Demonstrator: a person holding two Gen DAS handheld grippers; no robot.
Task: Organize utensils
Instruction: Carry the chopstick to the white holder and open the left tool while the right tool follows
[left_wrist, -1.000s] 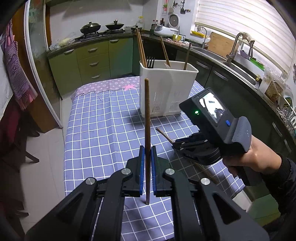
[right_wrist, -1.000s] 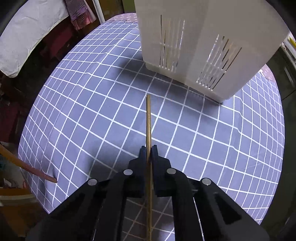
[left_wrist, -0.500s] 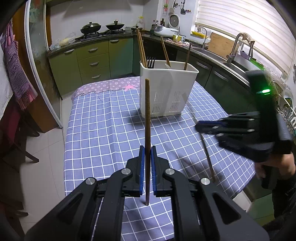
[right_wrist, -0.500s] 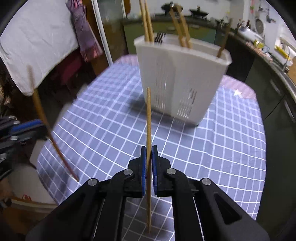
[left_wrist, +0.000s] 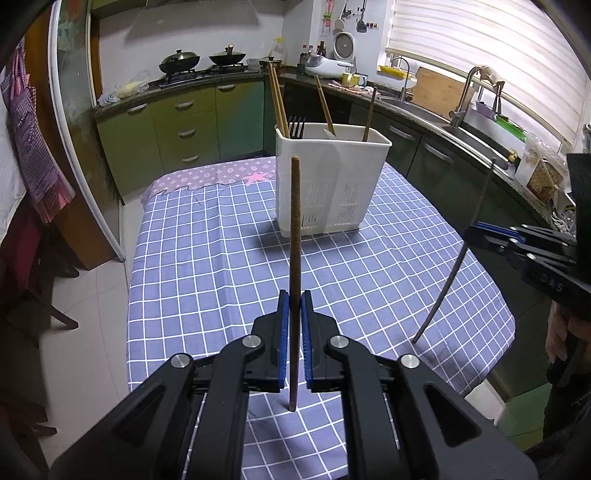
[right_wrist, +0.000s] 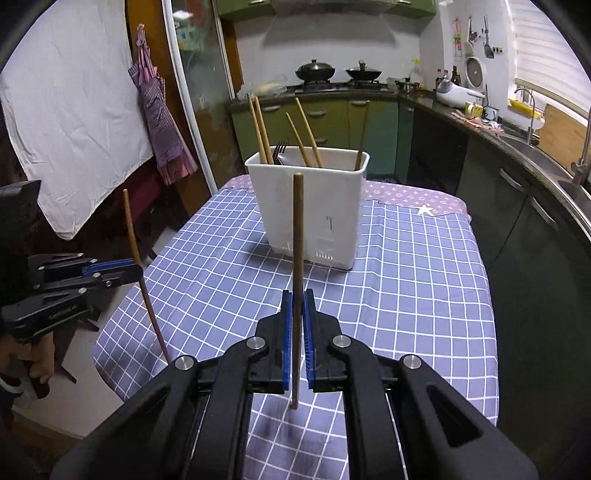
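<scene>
My left gripper (left_wrist: 292, 299) is shut on a dark brown chopstick (left_wrist: 294, 236) that stands upright between its blue pads, over the near part of the table. My right gripper (right_wrist: 297, 299) is shut on a lighter wooden chopstick (right_wrist: 297, 243), also upright. Each gripper shows in the other's view: the right gripper (left_wrist: 471, 232) at the right edge with its stick (left_wrist: 458, 258), the left gripper (right_wrist: 138, 271) at the left edge with its stick (right_wrist: 138, 266). The white utensil holder (left_wrist: 332, 184) (right_wrist: 314, 206) stands at the far side, holding several chopsticks and a fork (right_wrist: 280, 147).
The table wears a blue checked cloth (left_wrist: 221, 251) (right_wrist: 406, 277). Green cabinets and a stove with two pans (left_wrist: 201, 59) line the back wall. A sink and counter (left_wrist: 461, 125) run along the right. A person's hand (left_wrist: 561, 332) grips the right tool.
The right gripper has risen from low over the cloth and swung out to the table's right side, tilting its chopstick from nearly flat to upright. The left gripper and its chopstick stayed still.
</scene>
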